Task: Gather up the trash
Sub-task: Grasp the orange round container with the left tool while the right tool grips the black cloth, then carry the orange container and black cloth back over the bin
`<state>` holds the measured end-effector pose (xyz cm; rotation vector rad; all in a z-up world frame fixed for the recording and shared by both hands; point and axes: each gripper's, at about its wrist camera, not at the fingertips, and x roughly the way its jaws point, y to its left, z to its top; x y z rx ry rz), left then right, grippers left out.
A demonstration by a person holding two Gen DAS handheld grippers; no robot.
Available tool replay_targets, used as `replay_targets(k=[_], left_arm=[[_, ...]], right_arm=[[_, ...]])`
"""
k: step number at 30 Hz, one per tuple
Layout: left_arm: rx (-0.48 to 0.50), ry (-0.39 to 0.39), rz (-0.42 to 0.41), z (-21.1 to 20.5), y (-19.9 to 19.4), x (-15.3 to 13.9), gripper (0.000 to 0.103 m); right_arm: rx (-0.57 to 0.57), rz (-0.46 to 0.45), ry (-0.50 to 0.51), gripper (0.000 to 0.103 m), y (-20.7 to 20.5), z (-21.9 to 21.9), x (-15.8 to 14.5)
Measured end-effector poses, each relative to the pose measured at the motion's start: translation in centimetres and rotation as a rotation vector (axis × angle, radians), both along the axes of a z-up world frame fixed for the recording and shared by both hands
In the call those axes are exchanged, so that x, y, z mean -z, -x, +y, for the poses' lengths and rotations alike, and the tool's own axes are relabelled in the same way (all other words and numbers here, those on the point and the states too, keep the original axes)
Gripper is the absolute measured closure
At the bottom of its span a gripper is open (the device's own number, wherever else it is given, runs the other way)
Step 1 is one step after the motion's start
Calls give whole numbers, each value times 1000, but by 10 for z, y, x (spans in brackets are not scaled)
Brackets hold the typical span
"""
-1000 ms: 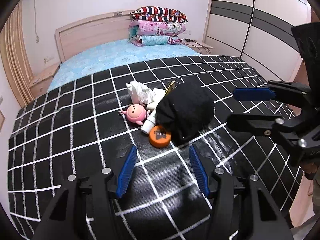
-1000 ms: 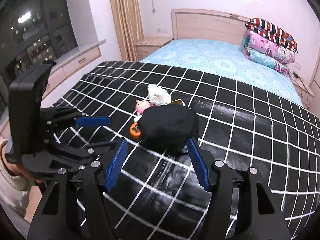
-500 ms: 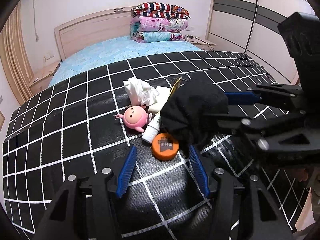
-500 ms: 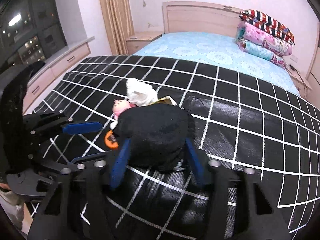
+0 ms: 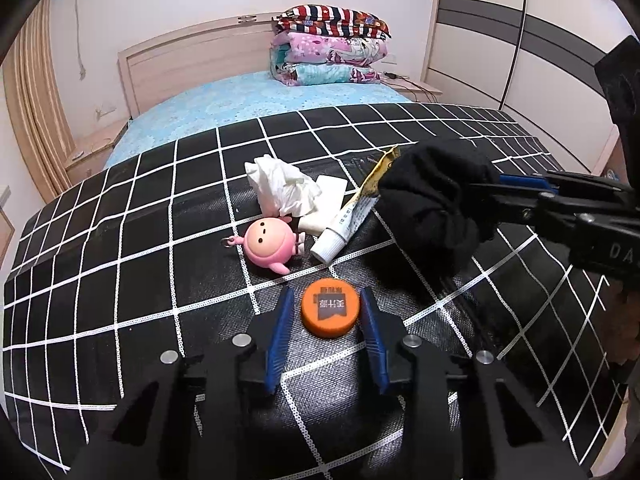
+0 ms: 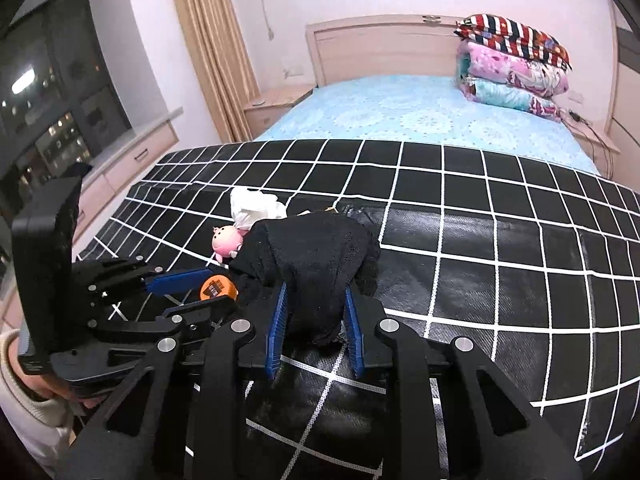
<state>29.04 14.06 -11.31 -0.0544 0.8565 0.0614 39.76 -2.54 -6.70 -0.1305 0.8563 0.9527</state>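
Left to right on the black checked cover point(image 5: 120, 248): pink doll point(image 5: 266, 245); crumpled white tissue point(image 5: 280, 190) just behind it, beside a flat white pad point(image 5: 326, 196); white tube point(image 5: 342, 228) lying tilted, with a yellow wrapper point(image 5: 380, 170) at its far end; orange cap point(image 5: 330, 312) nearest the camera; black cloth point(image 5: 436, 200) at the right of the pile. Left gripper point(image 5: 328, 316) parted, blue fingers point(image 5: 280, 332) either side of the orange cap, contact not discernible. Right gripper point(image 6: 314, 312) clenched on the black cloth, its near edge bunched between the blue pads point(image 6: 276, 328); folded quilts point(image 5: 330, 46) stacked at the headboard behind.
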Motion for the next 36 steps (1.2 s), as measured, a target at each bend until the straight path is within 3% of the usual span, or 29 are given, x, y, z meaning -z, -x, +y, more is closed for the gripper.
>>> replay_targets(k=[13,22,36], left_arm=[[-8,14,-30,-5,17,-16,74],[-1,10,-75,-18,42,-44,74],[7,-4,-120,-48,97,-74,74]], right_arm=[[4,42,-67,78,6,-25,-15],[17,-1,-97,78,25,-48,-46],[14,-32,-117,78,73,-81,-67]])
